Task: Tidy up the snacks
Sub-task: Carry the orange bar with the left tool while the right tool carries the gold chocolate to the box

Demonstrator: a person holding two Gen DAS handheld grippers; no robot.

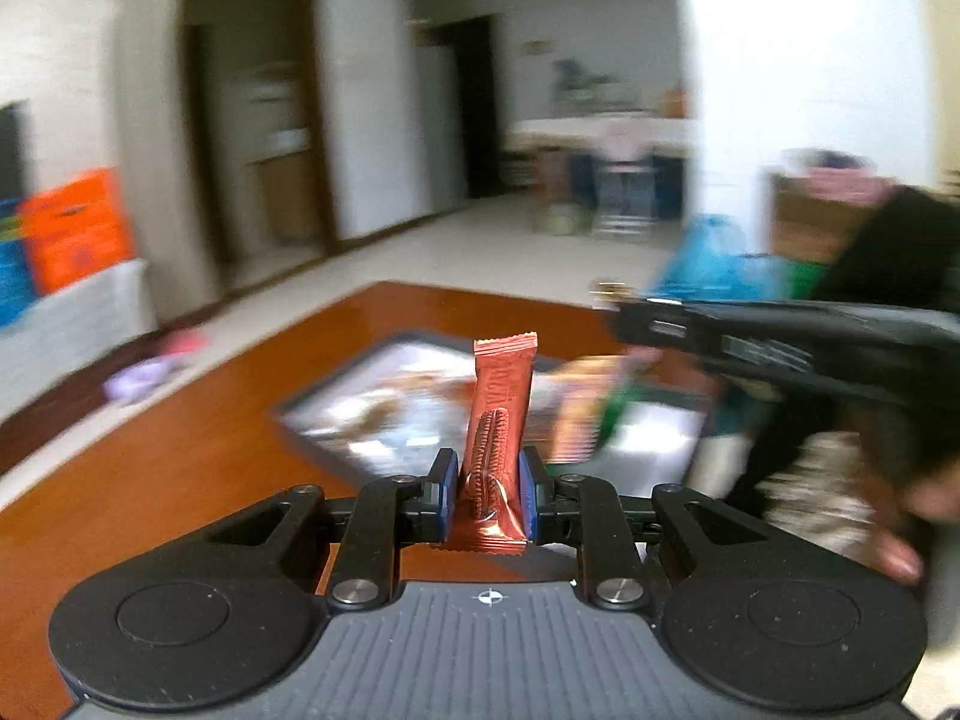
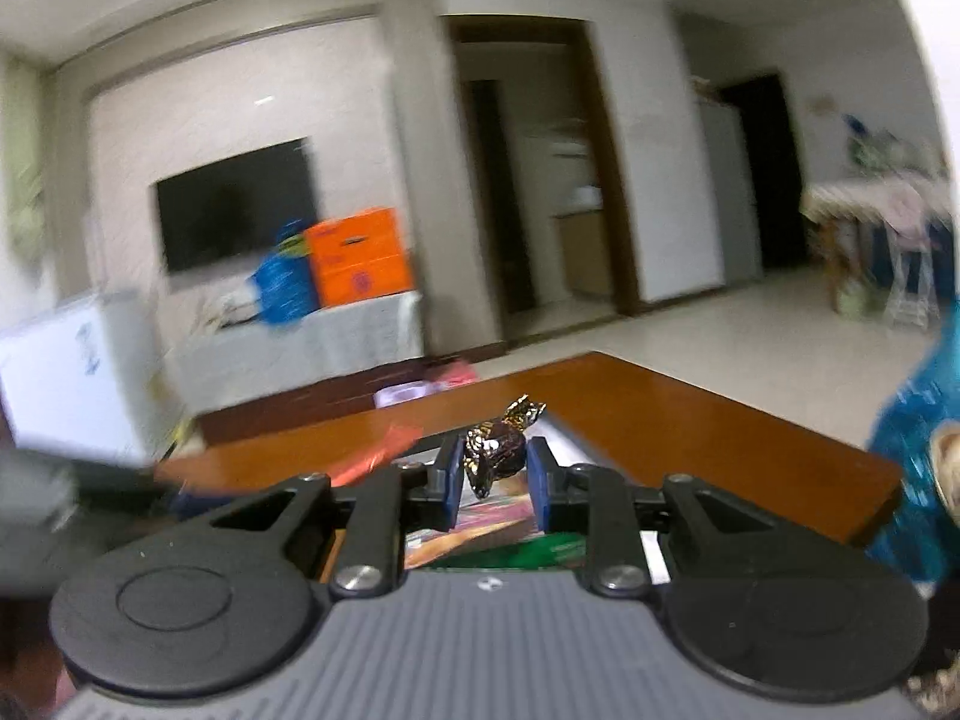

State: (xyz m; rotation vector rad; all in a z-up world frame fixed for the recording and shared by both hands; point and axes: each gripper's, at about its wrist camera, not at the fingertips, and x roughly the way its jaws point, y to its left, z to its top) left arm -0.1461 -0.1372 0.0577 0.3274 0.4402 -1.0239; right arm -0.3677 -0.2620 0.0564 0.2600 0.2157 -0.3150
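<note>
Left black two-finger gripper [image 1: 485, 495]: blue-padded jaws clamped on the lower half of a long red foil biscuit packet [image 1: 497, 439], which stands upright between them, its crimped top end well above the fingertips, over the polished reddish-brown wooden table [image 1: 180, 468] and just this side of the shallow dark-rimmed tray with a printed picture [image 1: 384, 414]. Right black two-finger gripper [image 2: 497, 477]: jaws pinching a small dark foil-wrapped candy with a twisted gold end [image 2: 501, 446], held above the same table, the tray's contents too blurred to list.
</note>
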